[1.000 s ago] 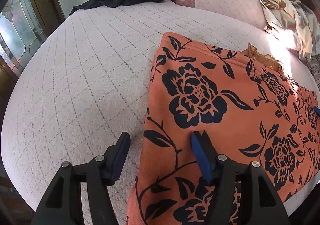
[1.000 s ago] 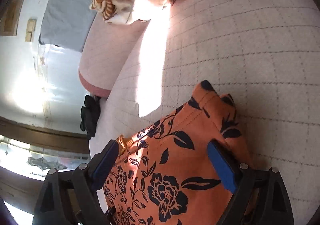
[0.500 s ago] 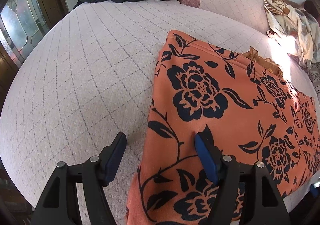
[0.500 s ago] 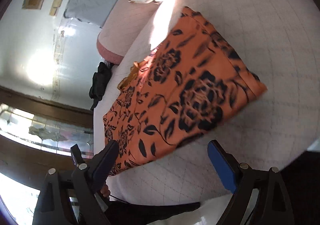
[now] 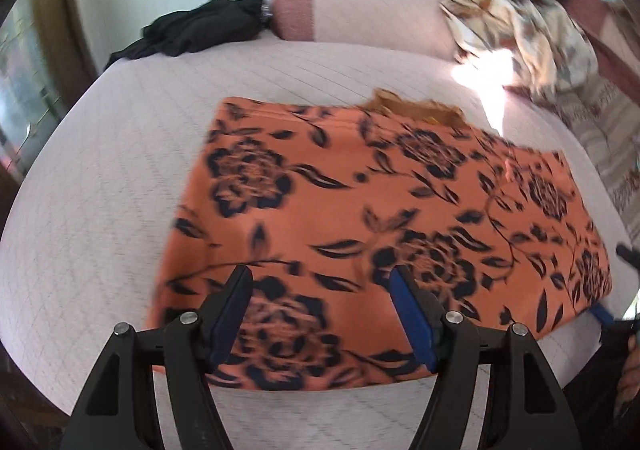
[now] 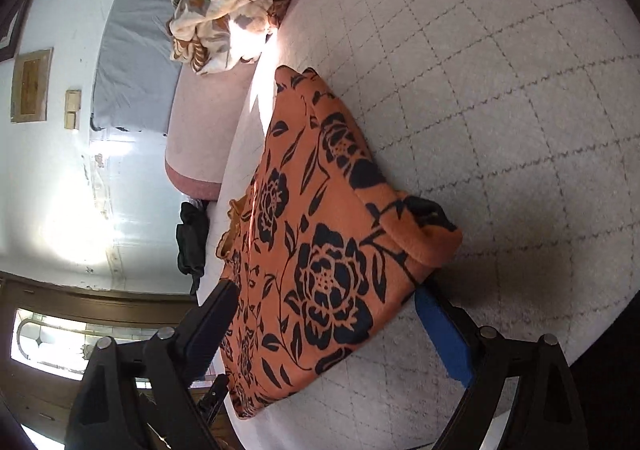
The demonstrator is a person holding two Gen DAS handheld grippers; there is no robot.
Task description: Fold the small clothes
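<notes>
Fingers, left: left gripper [image 5: 320,314] hangs low over the near edge of the orange fabric garment printed with black roses and leaves [image 5: 360,210]. Its two blue-padded fingers [image 5: 412,318] are spread wide, with cloth showing between them and nothing pinched. Whether the pads brush the cloth cannot be told; this view is blurred.

Fingers, right: right gripper [image 6: 324,330] sits at the garment's right end. Its fingers are also spread wide, one on each side of the rolled corner [image 6: 424,230], gripping nothing. The blue-padded finger [image 6: 440,334] lies just beside that corner, on or close to the bed cover.

Garment: a roughly rectangular layer lying flat on the pale pink quilted bed cover with a stitched diamond grid [image 5: 100,170]. A strip of tan-brown trim [image 5: 416,110] peeks out along the far edge.

Step in hand, as a judgement: the next fold seems to be starting, with both grippers lining up on the cloth.

Doing it well: close each pair of fingers on all cloth layers, lift both points evenly, carry them across together, and lay edge on edge. The thick rolled corner may slip or crease.

Surroundings: a crumpled black garment [image 5: 200,30] lies at the far left, well apart. A cream and brown floral blanket [image 5: 520,22] is heaped at the far right beside a pink bolster [image 5: 360,6].
</notes>
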